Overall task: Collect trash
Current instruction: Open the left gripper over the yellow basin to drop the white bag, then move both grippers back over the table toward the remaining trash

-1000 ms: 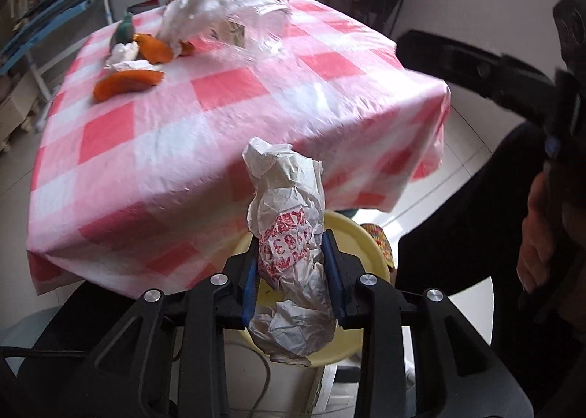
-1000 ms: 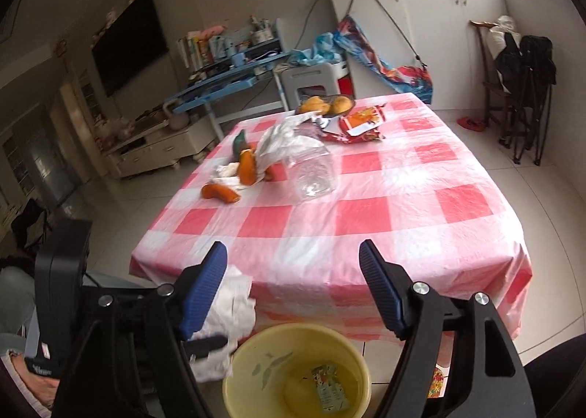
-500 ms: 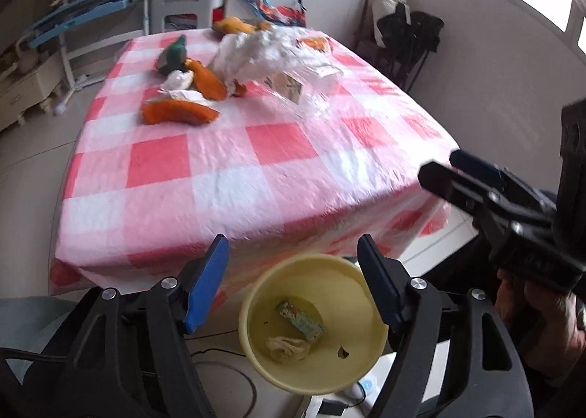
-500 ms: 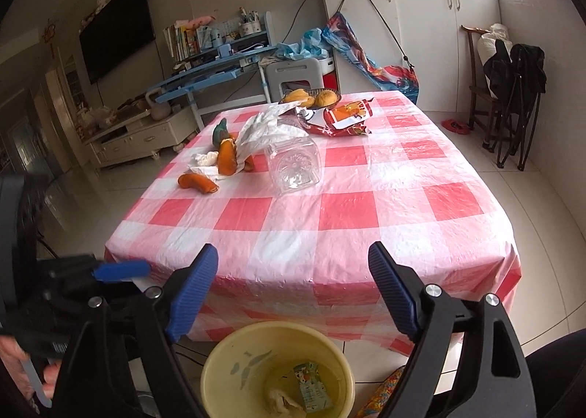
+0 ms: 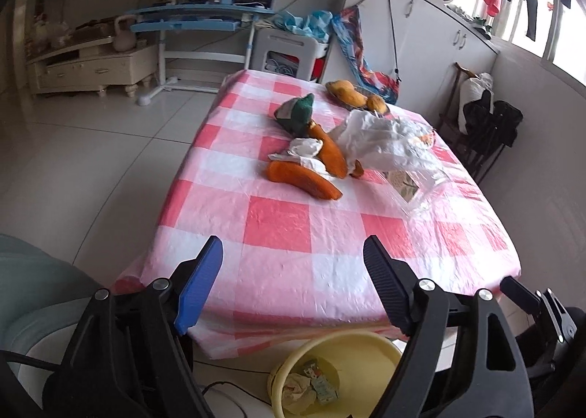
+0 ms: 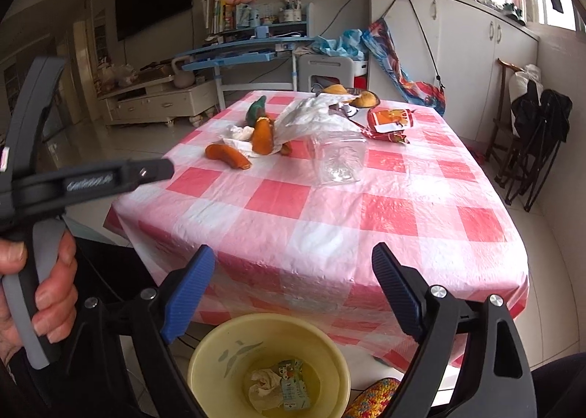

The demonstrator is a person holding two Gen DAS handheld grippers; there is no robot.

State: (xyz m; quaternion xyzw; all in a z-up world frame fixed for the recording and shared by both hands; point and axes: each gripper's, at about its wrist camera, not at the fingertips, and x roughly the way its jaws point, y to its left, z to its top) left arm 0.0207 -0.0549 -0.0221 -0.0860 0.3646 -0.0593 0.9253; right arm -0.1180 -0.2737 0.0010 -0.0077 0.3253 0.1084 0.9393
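Observation:
On the floor below the table's near edge stands a yellow bin point(image 5: 366, 343) point(image 6: 331, 343). A crumpled paper wrapper point(image 5: 298, 390) point(image 6: 265, 388) and a small carton point(image 6: 293, 385) lie inside it. My left gripper point(image 5: 293, 246) hangs above the bin, its jaws opening with nothing between them. My right gripper point(image 6: 293, 251) is beside it, its jaws also opening and holding nothing. On the checked table point(image 5: 278, 224) lie a white plastic bag point(image 5: 388, 143) point(image 6: 311, 118), a clear plastic container point(image 6: 338, 158), a red snack packet point(image 6: 390, 119) and a tissue point(image 5: 306, 149).
Orange plush carrots point(image 5: 304, 180) point(image 6: 227, 156) and a green plush toy point(image 5: 298, 112) lie among the trash. A dish of fruit point(image 6: 360, 97) sits at the table's far end. A hand point(image 6: 47, 290) grips a handle at the left. Folding chairs point(image 6: 538, 147) stand to the right.
My left gripper has let go of the crumpled paper wrapper, which now lies in the yellow bin. The left view has swung up toward the table. The right jaws have spread slightly.

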